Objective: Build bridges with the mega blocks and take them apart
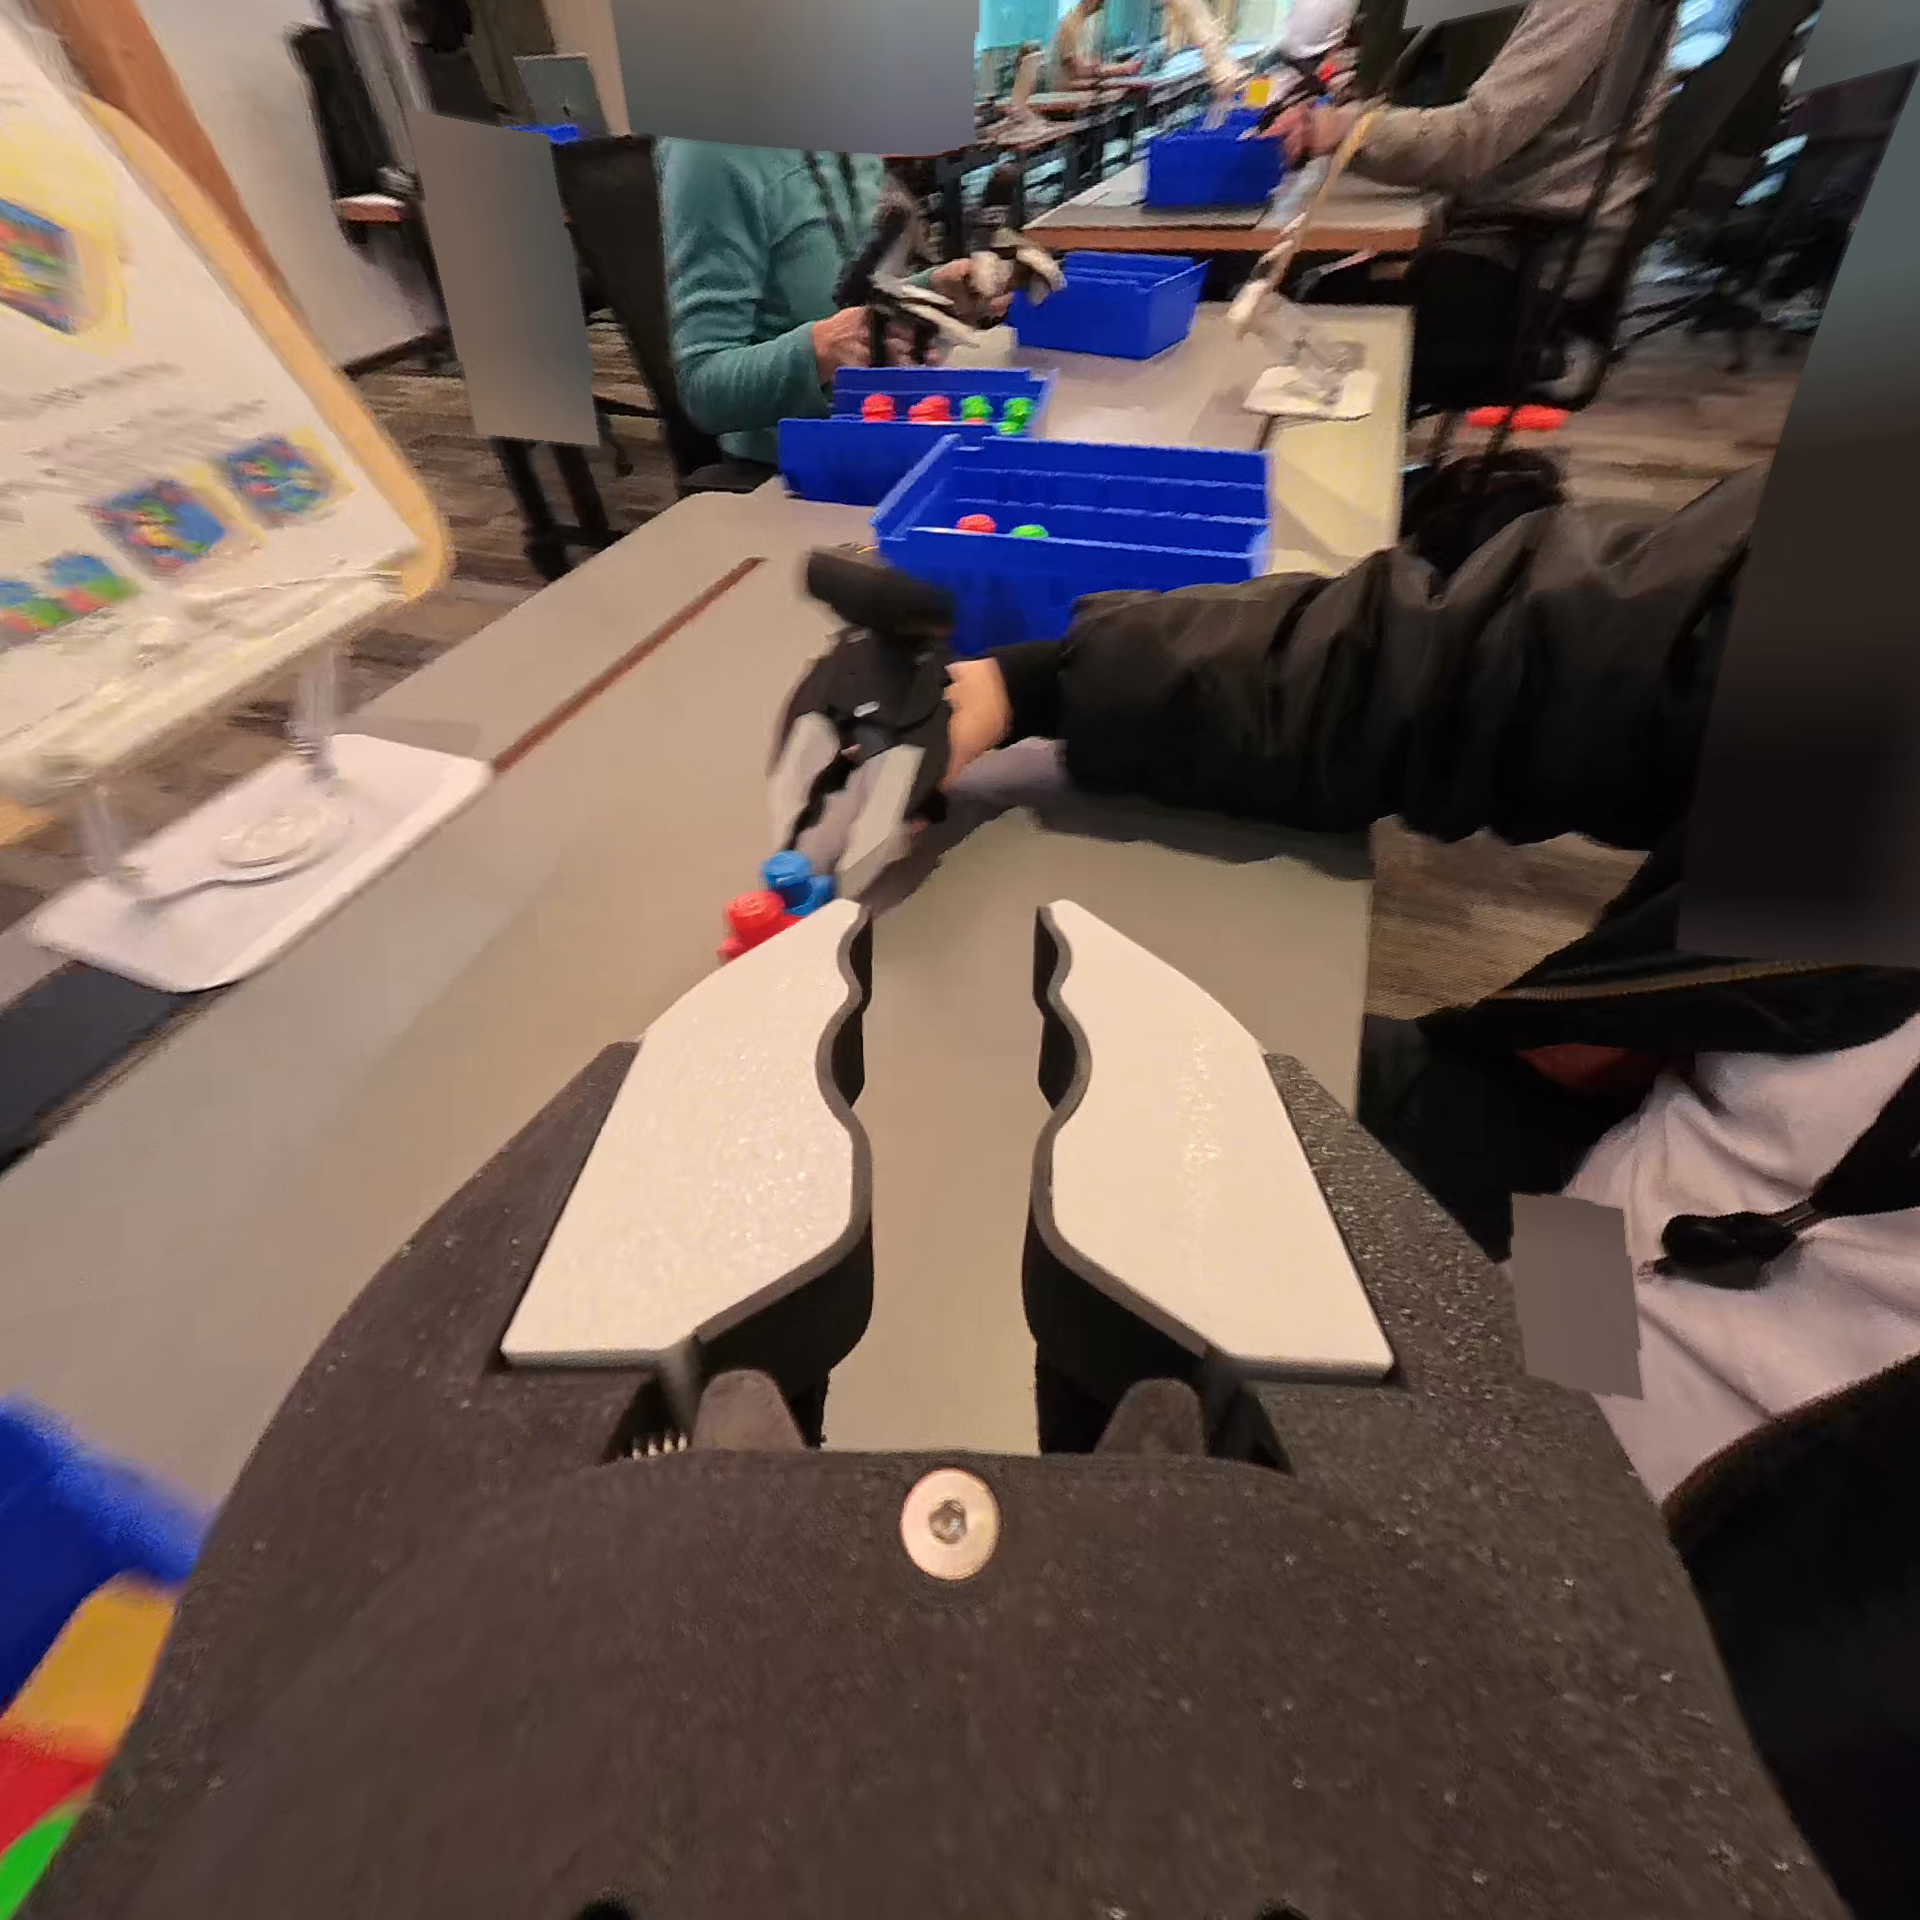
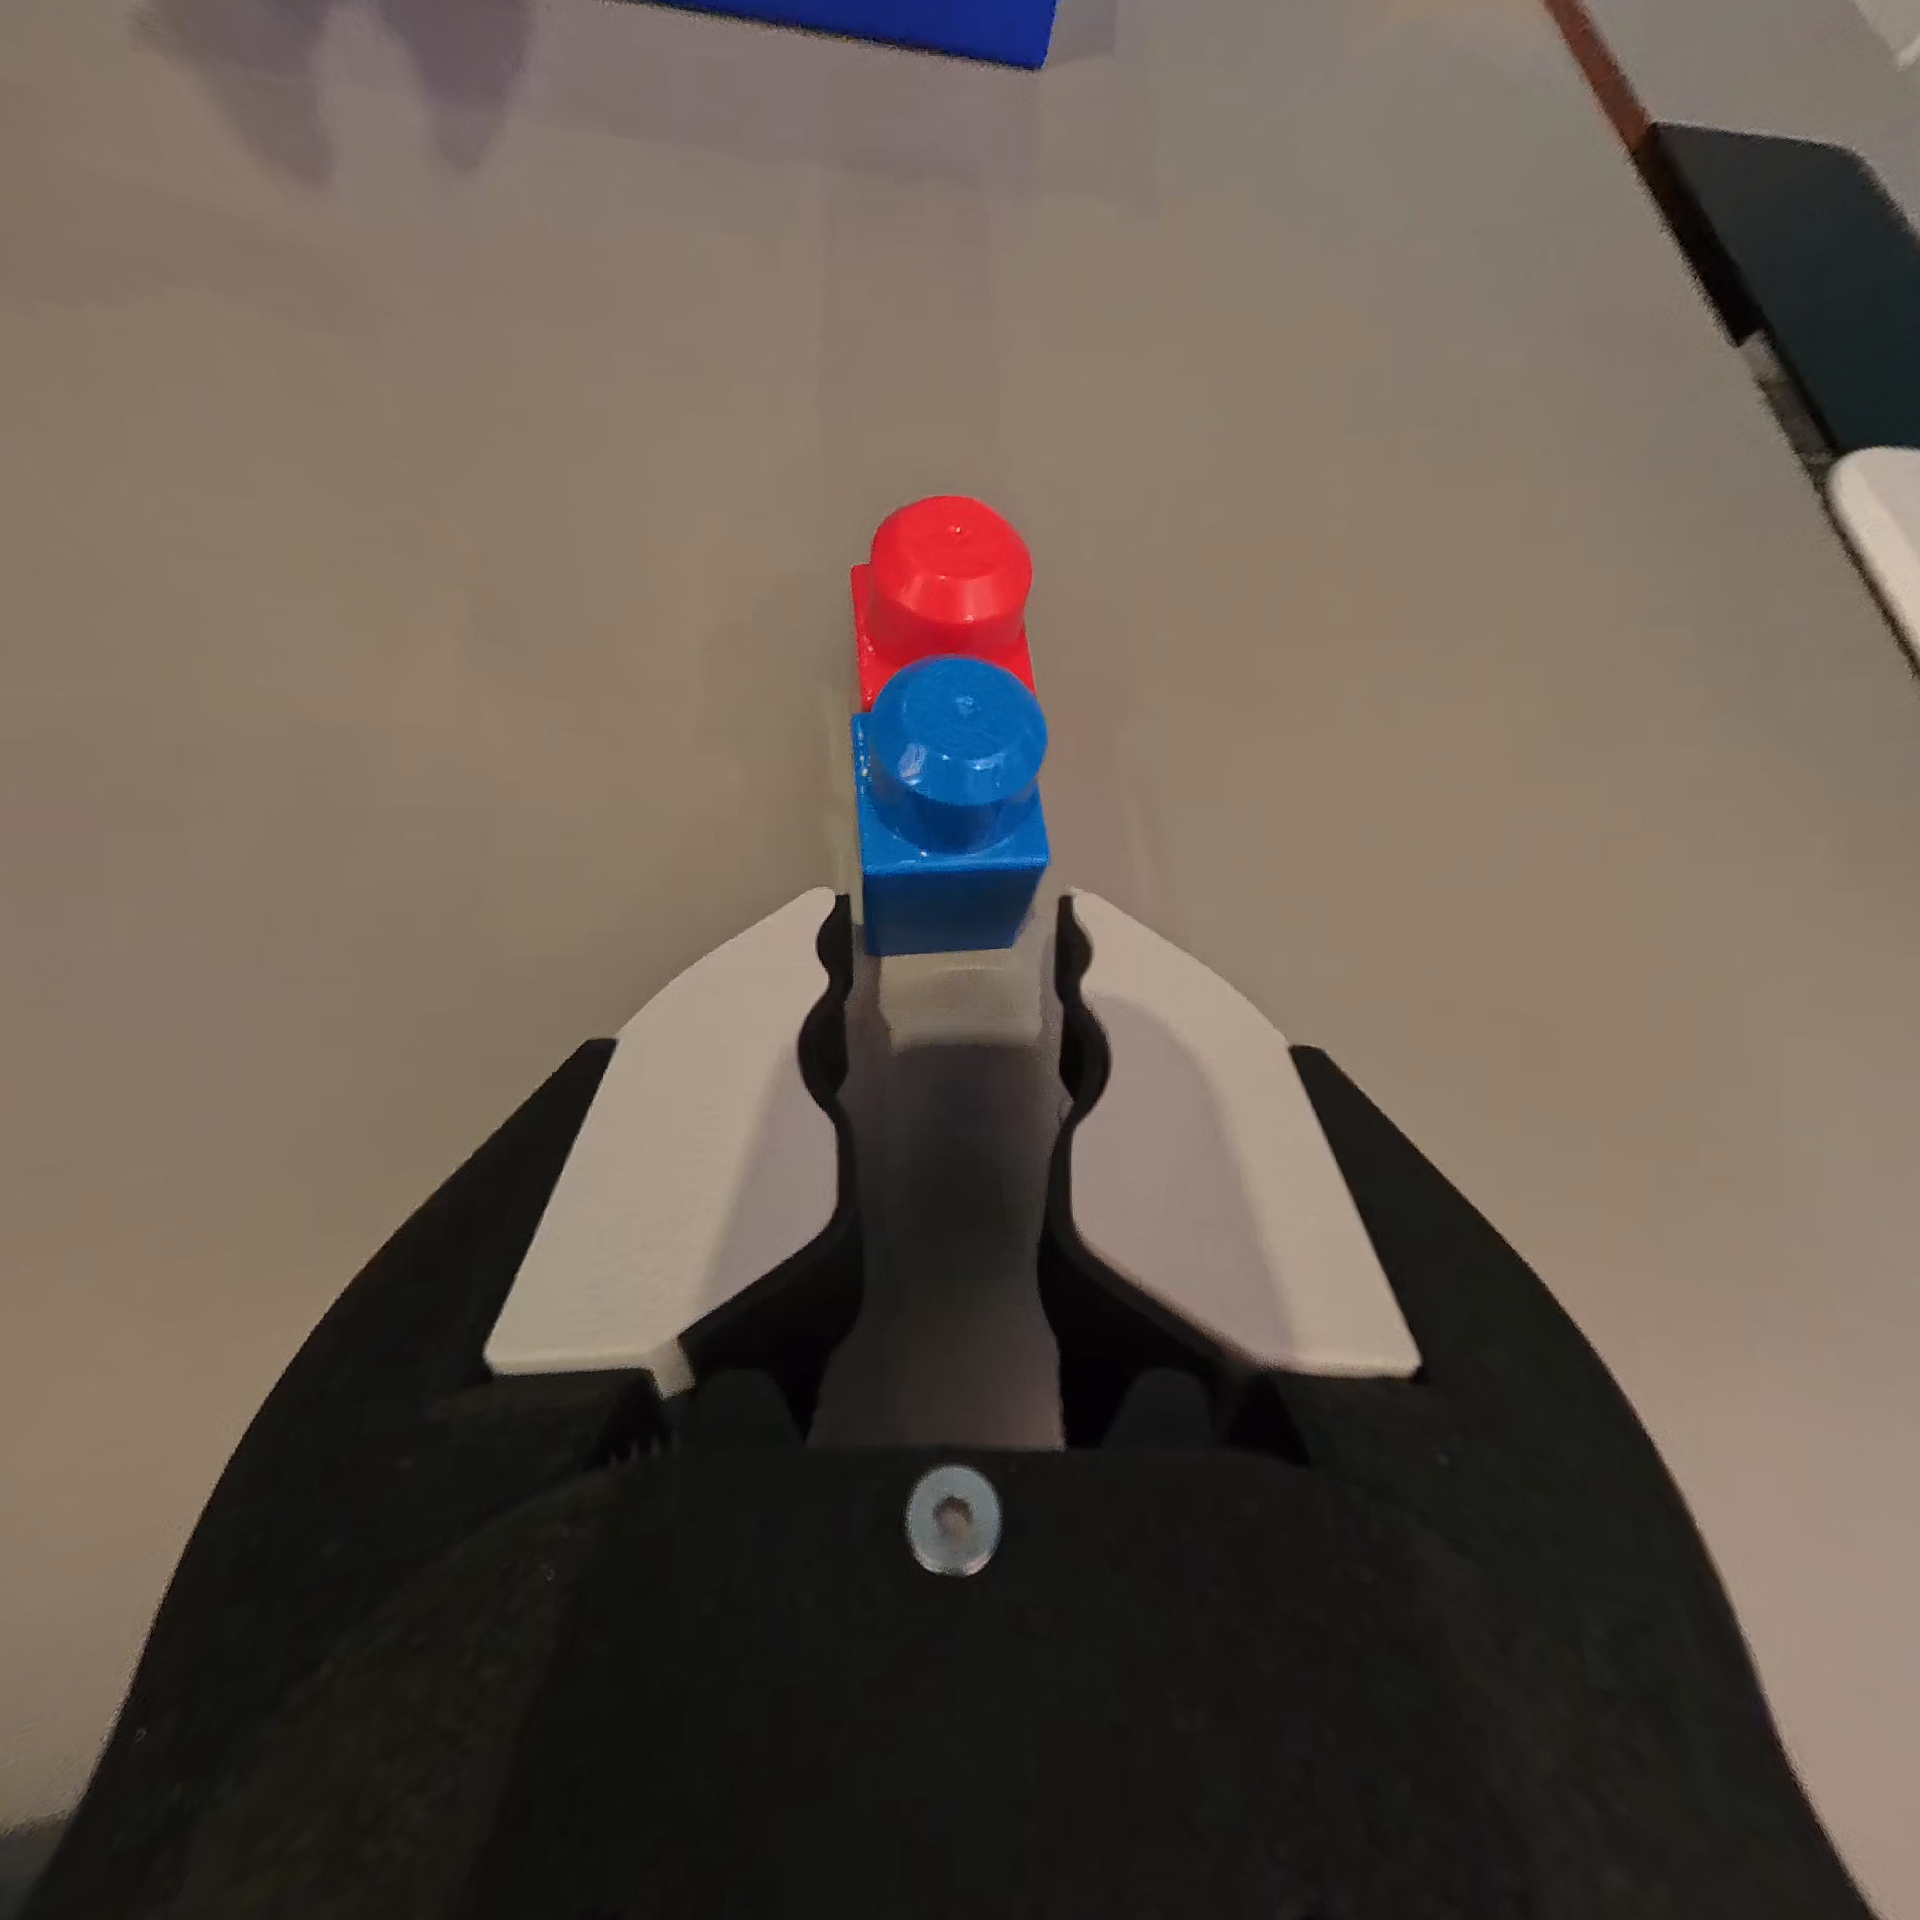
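Observation:
A blue one-stud block (image 2: pixel 951 821) and a red one-stud block (image 2: pixel 940 603) stand upright side by side on the grey table (image 2: pixel 416 623), touching. My right gripper (image 2: pixel 948 909) is open, its tips just short of the blue block's near face, holding nothing. In the left wrist view the same blue block (image 1: pixel 795 878) and red block (image 1: pixel 756 920) sit ahead and left of my left gripper (image 1: pixel 951 914), which is open and empty above the table. The right gripper (image 1: pixel 847 805) shows there, tilted down at the blocks.
A blue bin (image 1: pixel 1081 540) with red and green blocks stands behind the right gripper, with more blue bins (image 1: pixel 914 426) farther back. An instruction board on a clear stand (image 1: pixel 187 416) is at the left. Blurred coloured blocks (image 1: pixel 62 1683) sit at the lower left. Other people work at the tables beyond.

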